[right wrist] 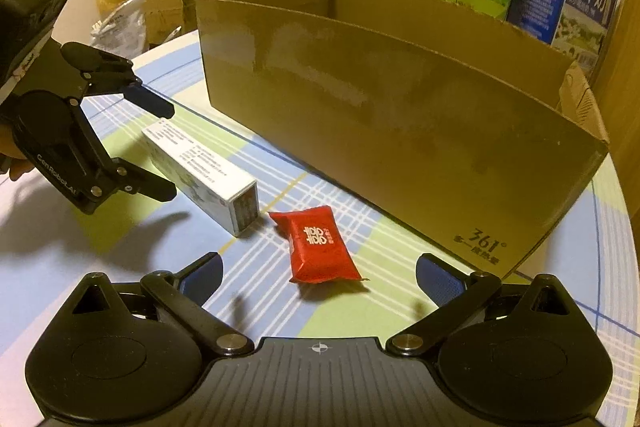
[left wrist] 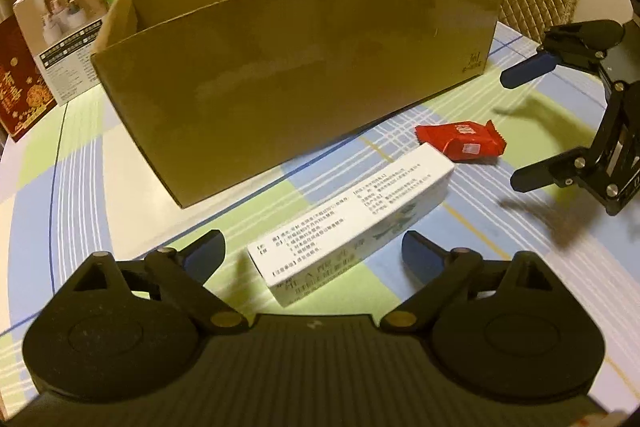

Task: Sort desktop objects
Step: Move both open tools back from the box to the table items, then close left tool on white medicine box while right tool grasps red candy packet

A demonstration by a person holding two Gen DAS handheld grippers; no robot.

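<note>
Honestly, the left hand-held gripper (left wrist: 312, 251) is gaping wide right over the near end of the white carton (left wrist: 352, 223), whose long axis runs away toward the red packet (left wrist: 460, 141) and cardboard box (left wrist: 296, 67); the right hand-held gripper (right wrist: 318, 273), also spread, hovers by the packet.

A red snack packet (right wrist: 322, 247) lies on the checked counter (right wrist: 400, 291) between the right hand-held gripper's (right wrist: 318, 277) spread fingers. A white medicine box (right wrist: 204, 173) lies just left of it. Behind both stands an open cardboard box (right wrist: 400, 123).

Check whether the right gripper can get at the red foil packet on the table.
Probably yes: the right gripper is open, the red foil packet lies just ahead between its fingers, with nothing in between.
</note>
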